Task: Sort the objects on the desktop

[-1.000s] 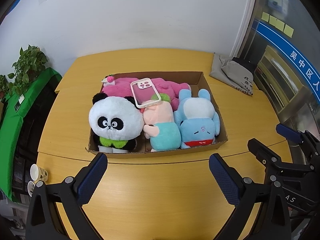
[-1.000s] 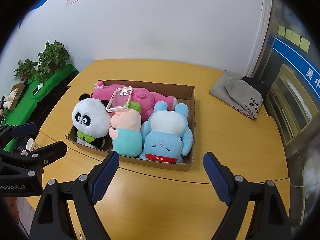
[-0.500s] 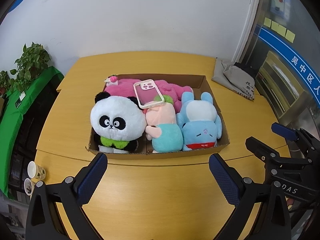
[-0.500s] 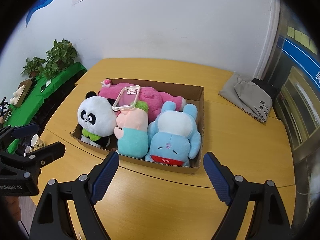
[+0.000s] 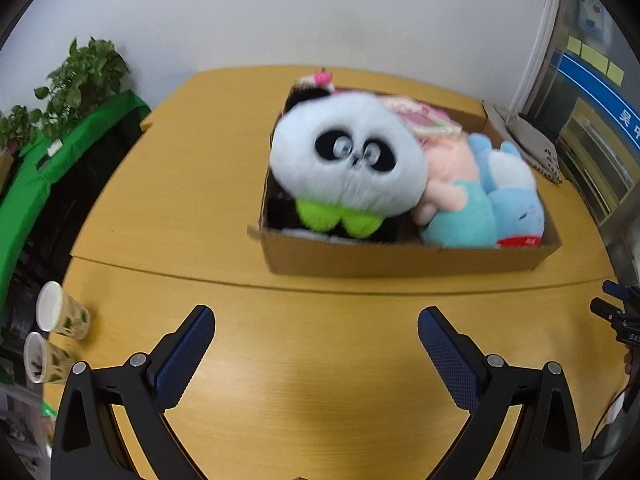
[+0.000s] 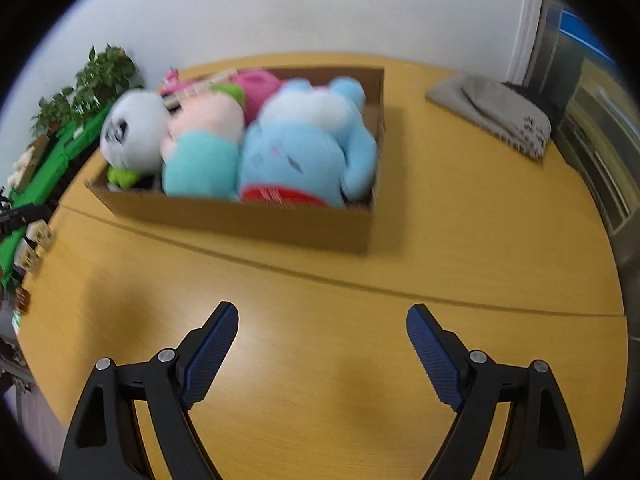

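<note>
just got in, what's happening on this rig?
A person holds a two-finger claw in each hand over a round wooden table. Both the left claw and right claw are open and empty, short of an open brown cardboard box packed with plush toys: a black-and-white panda, a peach and teal doll, a light blue toy and a pink one behind. Nothing is gripped yet. Both views are motion-blurred.
</note>
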The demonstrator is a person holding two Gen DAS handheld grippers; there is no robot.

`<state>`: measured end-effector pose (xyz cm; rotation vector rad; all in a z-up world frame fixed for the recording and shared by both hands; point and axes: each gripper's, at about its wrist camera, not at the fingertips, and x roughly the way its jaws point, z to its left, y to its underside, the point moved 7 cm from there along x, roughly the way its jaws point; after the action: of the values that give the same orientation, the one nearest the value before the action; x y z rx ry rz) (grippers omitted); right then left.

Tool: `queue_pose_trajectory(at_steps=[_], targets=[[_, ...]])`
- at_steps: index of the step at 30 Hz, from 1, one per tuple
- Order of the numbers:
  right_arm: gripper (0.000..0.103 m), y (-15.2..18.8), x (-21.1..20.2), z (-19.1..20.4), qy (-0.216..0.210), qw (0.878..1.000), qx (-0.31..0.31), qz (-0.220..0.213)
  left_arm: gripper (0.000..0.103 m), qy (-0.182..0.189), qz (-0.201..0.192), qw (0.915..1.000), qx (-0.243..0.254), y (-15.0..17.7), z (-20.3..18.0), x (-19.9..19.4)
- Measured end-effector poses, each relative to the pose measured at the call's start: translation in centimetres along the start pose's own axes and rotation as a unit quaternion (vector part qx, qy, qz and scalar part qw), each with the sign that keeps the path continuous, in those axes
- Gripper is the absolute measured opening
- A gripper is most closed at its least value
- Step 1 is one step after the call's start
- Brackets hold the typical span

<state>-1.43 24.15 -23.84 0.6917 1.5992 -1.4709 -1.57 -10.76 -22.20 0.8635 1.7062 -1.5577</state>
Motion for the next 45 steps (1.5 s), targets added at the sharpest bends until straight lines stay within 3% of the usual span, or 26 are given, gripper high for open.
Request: queue_pose_trajectory(at_steps=[6,11,13,20,26,45], targets=[[0.086,5.2,4.3,-2.1,-0.011,0.999,-0.031,0.012,0.103,0.010,0.026,0.9979,0.058,5.7,3.3,6.4],[0.087,8.2,6.5,-4.5,0.000,0.998,-0.060,0.028,0.103,0.010,0.040,0.9942,0.099,9.2,5.4,9.1],[0.103,8.8,6.8,-5.3,-0.006,0.998,-0.062,0.029,0.103,0.011,0.038,0.9936,0.105,10.0,6.0,9.4],[0.103,9.3,6.3,-7.7,-0.021,0.997,-0.076,0.002,0.103,0.043,-0.016,0.9926,0.113,10.2,7.7,9.2],[0.103,9.2,5.9,-8.9,-0.024,0.996,-0.073,-0.038,0.103,0.032,-0.016,0.9945,0.098,9.4,9.0,9.4],[0.103,9.5,5.8,-8.9,-0.034,0.995,-0.087,-0.037,0.103,0.035,-0.013,0.9943,0.100,9.2,9.5,9.0]])
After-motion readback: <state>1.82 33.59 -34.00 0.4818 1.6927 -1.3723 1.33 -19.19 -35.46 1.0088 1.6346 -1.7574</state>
